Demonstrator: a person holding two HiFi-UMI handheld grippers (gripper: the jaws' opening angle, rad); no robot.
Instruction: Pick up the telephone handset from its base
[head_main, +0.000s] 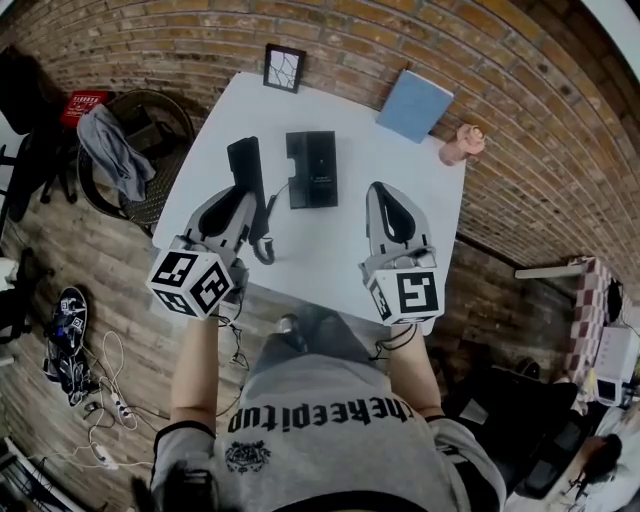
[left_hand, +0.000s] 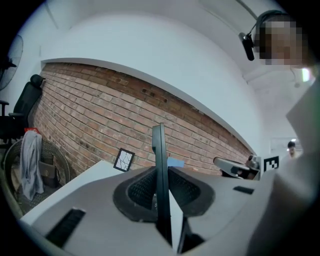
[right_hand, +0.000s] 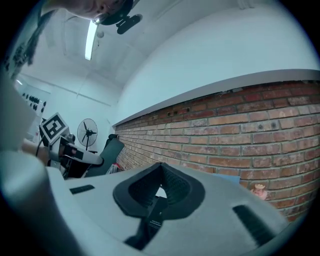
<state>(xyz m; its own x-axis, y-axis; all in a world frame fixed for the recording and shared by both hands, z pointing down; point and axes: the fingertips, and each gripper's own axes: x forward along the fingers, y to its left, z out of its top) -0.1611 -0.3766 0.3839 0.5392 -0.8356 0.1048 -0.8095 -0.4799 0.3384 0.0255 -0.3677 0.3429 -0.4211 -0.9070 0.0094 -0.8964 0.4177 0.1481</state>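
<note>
**Brick wall, white tabletop, handset clear of its cradle**

Brick wall (head_main: 150, 40) runs along the far edge of a white tabletop (head_main: 330, 245), and the black telephone base (head_main: 311, 170) sits near the middle of that surface, its cradle bare.

Just left of the base, the left gripper (head_main: 240, 198) carries the telephone handset (head_main: 245, 160). The left gripper view shows the handset as a thin dark slab standing on edge between the jaws, which are clamped on its two flat faces about midway along. That grip probably keeps it from tipping or swinging. The coiled cord (head_main: 265, 240) hangs below it on the near side of the base, so the handset is off the base yet tethered to it.

To the right of the base, the right gripper (head_main: 383, 195) hovers over bare tabletop. Its jaws are pressed together with nothing between them, and it seems to be kept out of the way.

Beyond the base lie a blue book (head_main: 414, 104), a small picture frame (head_main: 284, 67) and a pink figurine (head_main: 462, 145), all well apart from it.
</note>
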